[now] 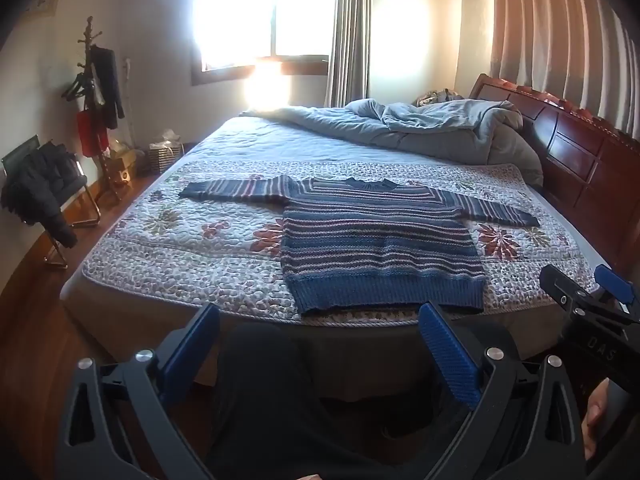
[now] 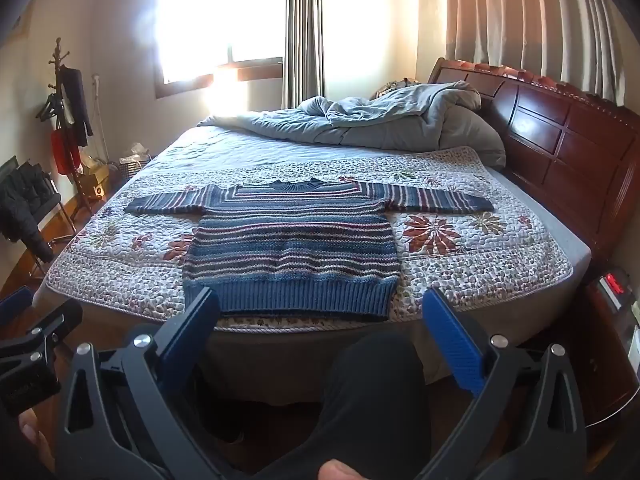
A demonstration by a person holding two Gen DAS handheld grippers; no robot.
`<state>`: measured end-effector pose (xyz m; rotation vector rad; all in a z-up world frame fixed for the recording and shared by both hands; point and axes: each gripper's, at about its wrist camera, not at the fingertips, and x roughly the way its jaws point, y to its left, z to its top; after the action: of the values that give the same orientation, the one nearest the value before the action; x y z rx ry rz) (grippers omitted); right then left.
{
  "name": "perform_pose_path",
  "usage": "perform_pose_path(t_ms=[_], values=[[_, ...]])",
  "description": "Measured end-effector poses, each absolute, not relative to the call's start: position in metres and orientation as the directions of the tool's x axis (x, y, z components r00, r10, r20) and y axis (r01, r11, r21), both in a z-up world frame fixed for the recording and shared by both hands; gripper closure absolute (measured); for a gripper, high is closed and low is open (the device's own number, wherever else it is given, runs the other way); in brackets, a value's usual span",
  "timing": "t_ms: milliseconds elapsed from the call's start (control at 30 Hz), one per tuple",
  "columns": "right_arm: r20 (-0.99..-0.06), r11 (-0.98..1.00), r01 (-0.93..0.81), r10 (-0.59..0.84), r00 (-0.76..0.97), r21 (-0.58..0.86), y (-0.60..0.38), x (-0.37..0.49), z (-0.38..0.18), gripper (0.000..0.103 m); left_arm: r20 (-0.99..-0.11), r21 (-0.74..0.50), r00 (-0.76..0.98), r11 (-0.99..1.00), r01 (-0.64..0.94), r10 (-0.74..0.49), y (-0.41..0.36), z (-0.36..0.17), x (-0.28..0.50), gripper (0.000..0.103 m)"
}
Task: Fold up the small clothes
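A small blue striped knit sweater [image 1: 376,240] lies flat on the floral quilt [image 1: 180,240], sleeves spread out to both sides, hem toward me. It also shows in the right wrist view [image 2: 292,248]. My left gripper [image 1: 320,316] is open and empty, held off the bed's near edge just short of the hem. My right gripper [image 2: 320,304] is open and empty at the same edge, with its left fingertip over the hem's left corner. The right gripper also shows at the far right of the left wrist view [image 1: 580,288].
A rumpled grey-blue duvet [image 1: 420,128] is piled at the far side of the bed. A dark wooden headboard [image 2: 560,136] runs along the right. A nightstand [image 2: 608,320] stands at the right. A coat rack [image 1: 96,92] and a chair with dark clothes [image 1: 40,188] stand at the left.
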<state>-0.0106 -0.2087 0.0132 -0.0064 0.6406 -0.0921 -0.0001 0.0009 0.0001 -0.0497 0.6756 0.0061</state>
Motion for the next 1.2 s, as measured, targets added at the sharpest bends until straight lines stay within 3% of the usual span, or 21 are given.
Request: perform_pose_path(t_ms=[1200], values=[[-0.589, 0.996, 0.089, -0.088, 0.803, -0.028, -0.2082, -0.0121, 0.016, 0.002, -0.621, -0.029, 0.784, 0.999, -0.024, 0.001, 0.0018, 0.0043, 0.0002, 0.004]])
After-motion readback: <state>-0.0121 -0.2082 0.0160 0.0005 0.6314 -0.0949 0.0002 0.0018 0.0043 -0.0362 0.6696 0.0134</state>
